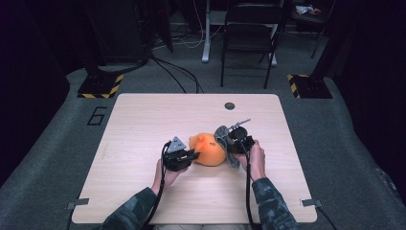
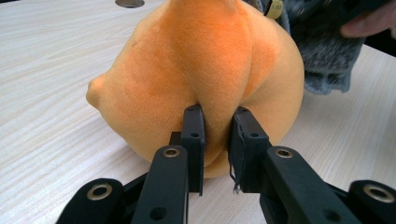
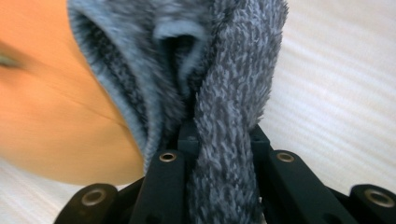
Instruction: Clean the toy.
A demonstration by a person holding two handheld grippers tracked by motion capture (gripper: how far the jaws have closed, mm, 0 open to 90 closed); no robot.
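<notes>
Jaws clamped on orange plush toy (image 2: 205, 70) and grey knit hat (image 3: 224, 93)

Claws flank orange plush toy (image 1: 208, 149) — wooden table (image 1: 143, 124).

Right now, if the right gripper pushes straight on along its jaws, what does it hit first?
The right gripper, shut on the fuzzy grey knit sock, would probably run that into the orange plush toy beside it; depth unclear.
</notes>
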